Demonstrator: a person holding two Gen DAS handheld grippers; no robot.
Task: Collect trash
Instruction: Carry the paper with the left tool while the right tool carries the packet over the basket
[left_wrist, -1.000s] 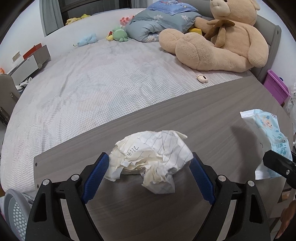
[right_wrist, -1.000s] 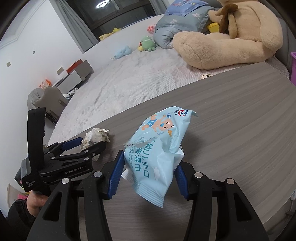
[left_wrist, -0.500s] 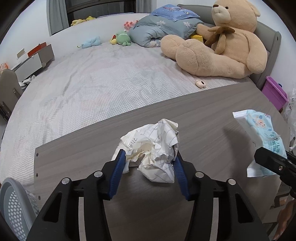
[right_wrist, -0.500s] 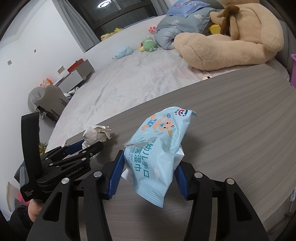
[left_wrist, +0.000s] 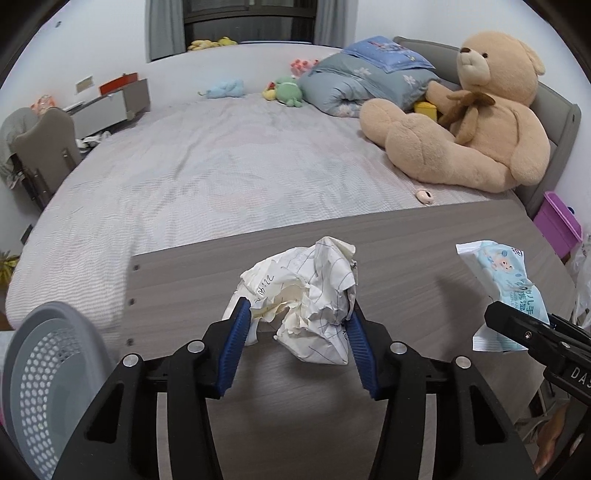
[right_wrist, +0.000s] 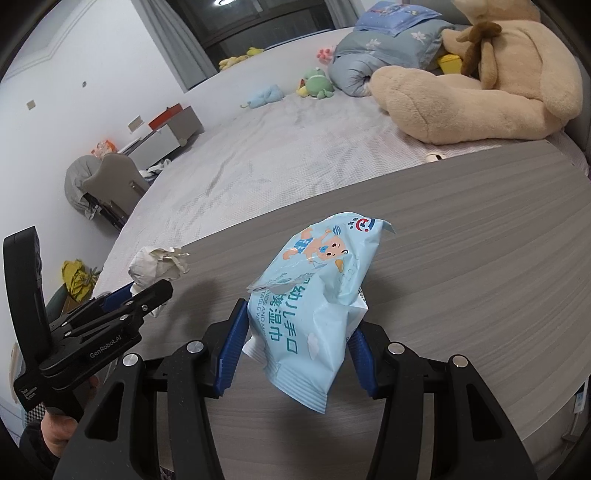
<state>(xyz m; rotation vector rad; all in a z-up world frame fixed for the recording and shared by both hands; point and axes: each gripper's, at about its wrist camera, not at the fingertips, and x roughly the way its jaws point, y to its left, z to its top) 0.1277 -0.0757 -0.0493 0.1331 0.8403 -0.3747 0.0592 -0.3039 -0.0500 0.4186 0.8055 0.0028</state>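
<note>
My left gripper (left_wrist: 297, 325) is shut on a crumpled ball of lined white paper (left_wrist: 306, 295) and holds it above the grey wood table (left_wrist: 406, 251). The paper ball also shows in the right wrist view (right_wrist: 157, 264), at the tip of the left gripper (right_wrist: 144, 295). My right gripper (right_wrist: 299, 332) is shut on a light blue wet-wipes packet (right_wrist: 317, 291) and holds it over the table (right_wrist: 480, 229). The packet also shows in the left wrist view (left_wrist: 506, 291), at the right.
A grey perforated basket (left_wrist: 44, 369) stands at the lower left beside the table. Behind the table is a bed (left_wrist: 221, 166) with a big teddy bear (left_wrist: 472, 122), a folded blanket, small toys and a small pink object (left_wrist: 424, 195). A purple box (left_wrist: 561, 225) is at the right.
My left gripper closed on the paper ball and lifted it off the table. The view rose, and the basket came into sight at the left. The right gripper held the packet still.
</note>
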